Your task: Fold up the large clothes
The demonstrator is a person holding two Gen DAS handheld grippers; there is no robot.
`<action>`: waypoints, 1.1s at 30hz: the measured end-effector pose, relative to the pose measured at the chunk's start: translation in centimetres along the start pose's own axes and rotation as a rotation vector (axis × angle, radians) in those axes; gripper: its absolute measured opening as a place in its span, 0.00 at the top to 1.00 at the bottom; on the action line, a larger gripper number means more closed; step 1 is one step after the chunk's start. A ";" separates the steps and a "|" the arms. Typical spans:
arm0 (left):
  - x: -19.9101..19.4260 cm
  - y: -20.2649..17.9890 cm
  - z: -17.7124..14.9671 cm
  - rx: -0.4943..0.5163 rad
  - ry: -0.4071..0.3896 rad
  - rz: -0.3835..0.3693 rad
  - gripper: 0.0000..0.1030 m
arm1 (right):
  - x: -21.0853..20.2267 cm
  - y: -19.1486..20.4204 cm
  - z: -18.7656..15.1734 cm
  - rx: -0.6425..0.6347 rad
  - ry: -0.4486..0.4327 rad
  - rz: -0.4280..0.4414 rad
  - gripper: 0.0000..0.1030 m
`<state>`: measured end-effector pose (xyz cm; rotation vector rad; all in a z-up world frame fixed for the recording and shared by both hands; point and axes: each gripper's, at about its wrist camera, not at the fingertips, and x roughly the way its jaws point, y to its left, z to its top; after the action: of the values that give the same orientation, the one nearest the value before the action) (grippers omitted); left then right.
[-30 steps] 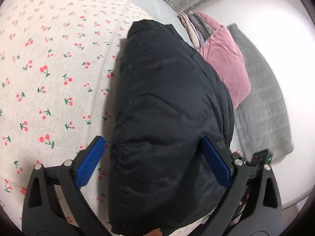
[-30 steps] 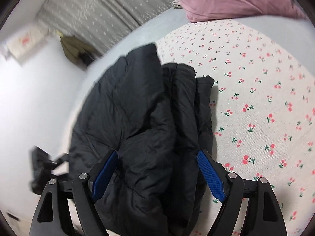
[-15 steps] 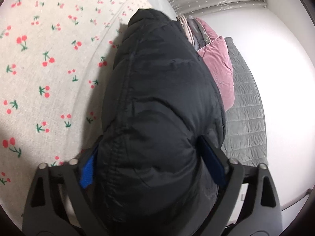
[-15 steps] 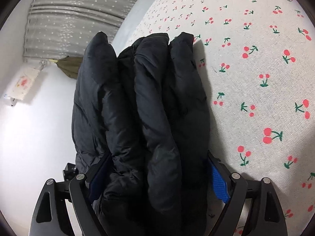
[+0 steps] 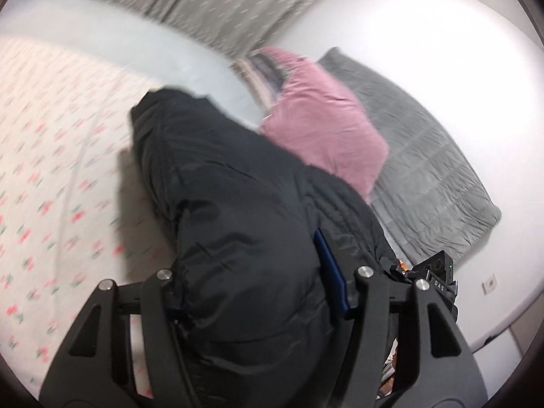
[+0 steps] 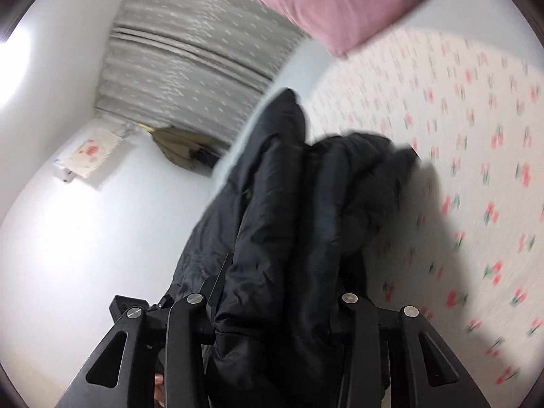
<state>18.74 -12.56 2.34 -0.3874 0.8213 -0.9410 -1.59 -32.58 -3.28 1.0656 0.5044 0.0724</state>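
A black puffer jacket point(image 5: 238, 224) is bunched in thick folds above the cherry-print bed sheet point(image 5: 51, 170). My left gripper point(image 5: 251, 289) is shut on one end of it; the blue pad of its right finger shows, the left is buried in fabric. In the right wrist view the jacket point(image 6: 289, 238) hangs in several padded folds, and my right gripper point(image 6: 275, 302) is shut on it, both pads hidden by fabric. The jacket is lifted off the sheet point(image 6: 476, 204) and casts a shadow on it.
A pink pillow point(image 5: 319, 129) and a grey quilted blanket point(image 5: 428, 176) lie at the head of the bed by the white wall. A grey dotted curtain point(image 6: 197, 40) hangs behind. The pink pillow also shows in the right wrist view point(image 6: 357, 3).
Both grippers closed from wide open onto the folded jacket and have lifted it off the sheet. The views swing, with motion blur now.
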 end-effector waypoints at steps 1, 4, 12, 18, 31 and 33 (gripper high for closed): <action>0.3 -0.8 0.3 0.020 -0.014 -0.018 0.41 | -1.1 0.3 0.2 -0.021 -0.030 0.011 0.62; 1.7 -2.6 0.8 0.060 -0.043 -0.081 0.41 | -4.1 1.0 1.2 -0.072 -0.128 0.056 0.62; 7.8 -4.7 0.9 0.091 -0.062 -0.216 0.41 | -9.7 1.0 3.5 -0.163 -0.348 0.076 0.62; 15.4 -2.7 -2.2 0.092 0.181 -0.053 0.24 | -7.1 -6.4 5.0 0.062 -0.188 -0.481 0.35; 9.2 -6.0 -2.2 0.235 0.192 0.186 0.10 | -8.6 -5.1 4.5 0.029 -0.226 -0.641 0.26; 7.7 -6.4 -2.7 0.251 0.189 0.242 0.06 | -9.4 -3.2 3.4 -0.043 -0.242 -0.690 0.24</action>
<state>15.57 -22.35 1.13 0.0199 0.8868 -0.8482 -9.06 -39.72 -1.35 0.7975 0.6217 -0.6434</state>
